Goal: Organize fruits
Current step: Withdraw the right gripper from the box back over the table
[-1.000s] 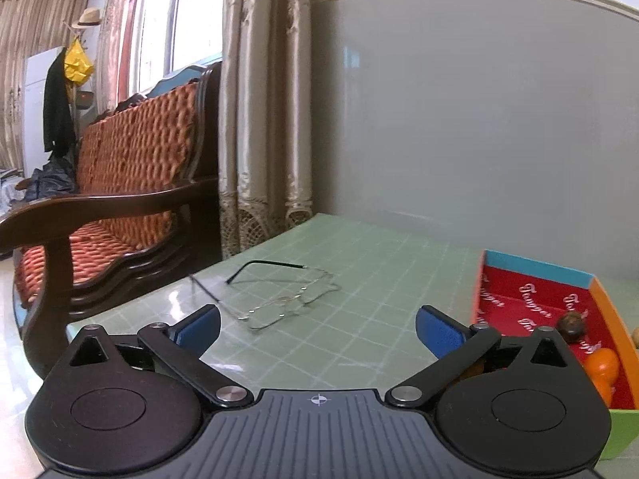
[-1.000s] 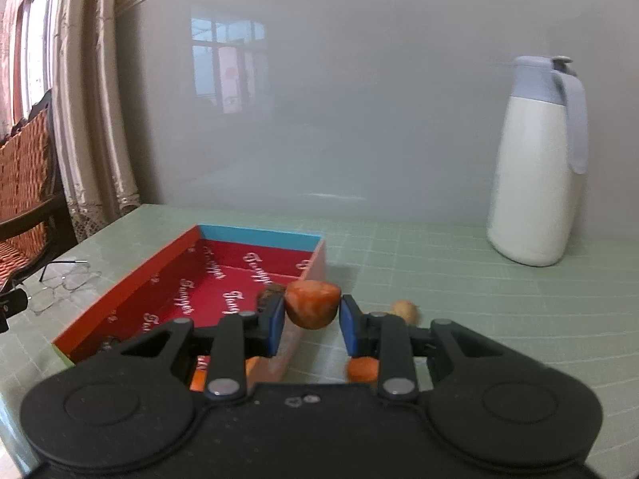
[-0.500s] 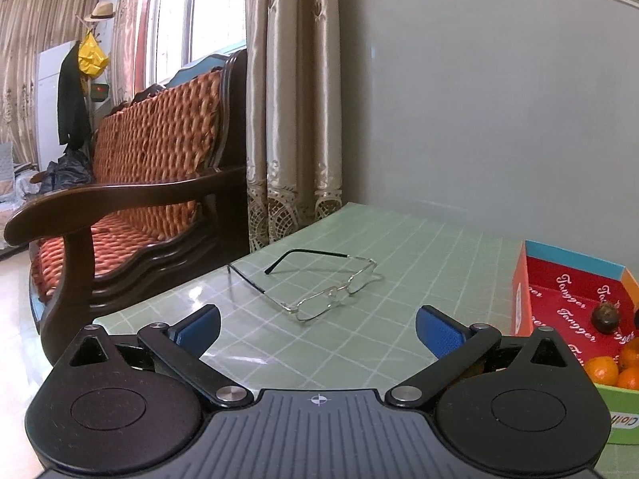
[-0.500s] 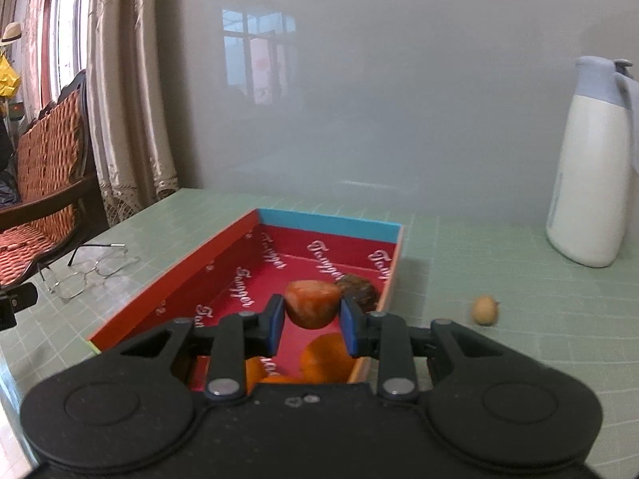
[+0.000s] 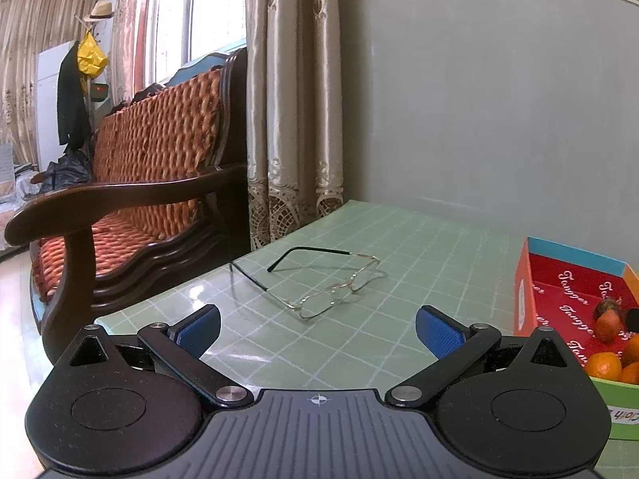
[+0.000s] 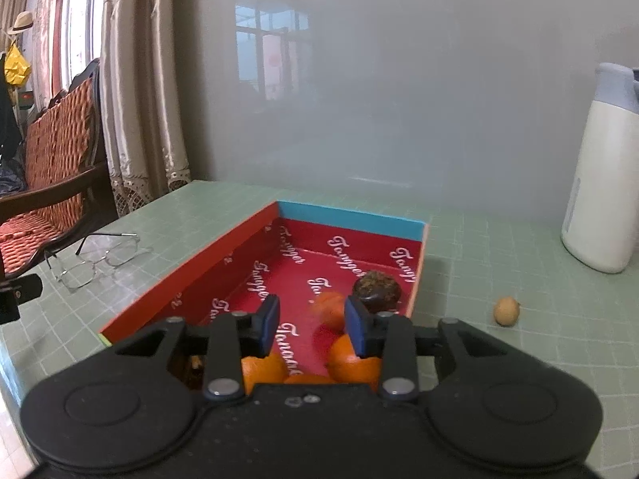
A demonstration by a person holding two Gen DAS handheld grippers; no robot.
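Blue-padded fingers (image 6: 361, 329) of the right gripper (image 6: 311, 329) are opening over the red box (image 6: 187, 287), gripping nothing; a blurred orange fruit (image 6: 329, 309) is lying just beyond them beside a dark fruit (image 6: 375, 285). Left gripper (image 5: 317, 331) is hanging wide open, empty, over the green worktop (image 5: 419, 263) before glasses (image 5: 327, 283).

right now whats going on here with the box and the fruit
A person with a handheld gripper in each hand is sorting fruit into a red box on a green table. The right gripper is over the box with its jaws opening; a blurred orange fruit sits in the gap, apparently just let go, beside a dark round fruit and some oranges. The left gripper is open, holding nothing, near a pair of glasses. One small tan fruit remains on the table.
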